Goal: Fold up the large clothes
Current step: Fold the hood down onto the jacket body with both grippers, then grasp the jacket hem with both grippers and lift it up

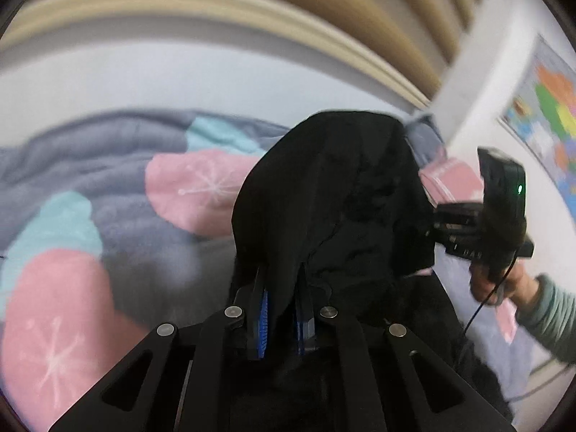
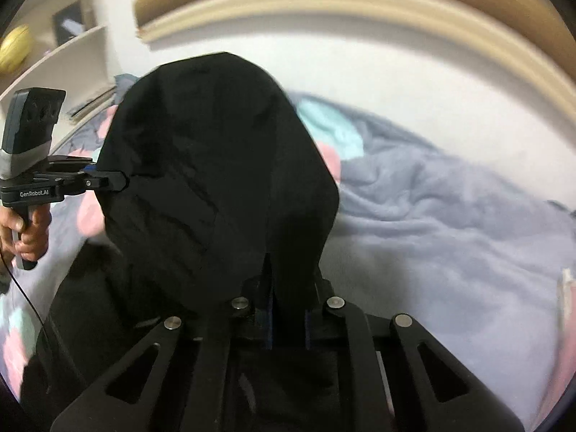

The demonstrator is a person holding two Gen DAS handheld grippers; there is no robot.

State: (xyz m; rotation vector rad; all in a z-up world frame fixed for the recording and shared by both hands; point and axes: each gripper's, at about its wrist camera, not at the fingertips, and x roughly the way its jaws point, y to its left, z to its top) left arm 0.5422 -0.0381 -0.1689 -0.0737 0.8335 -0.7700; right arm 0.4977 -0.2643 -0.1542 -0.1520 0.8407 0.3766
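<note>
A black garment hangs lifted above the bed, stretched between both grippers. My left gripper is shut on one edge of it, and black cloth fills the gap between the blue-padded fingers. In the right wrist view the same black garment bulges up in front of the camera, with my right gripper shut on its edge. The other hand-held tool shows in each view: the right gripper's body at the right, the left gripper's body at the left, each buried in the cloth at its tip.
A grey fleece blanket with pink and teal patches covers the bed beneath. A beige headboard curves along the far side. White shelves stand at the left, a coloured wall map at the right. A hand and a green sleeve hold the right tool.
</note>
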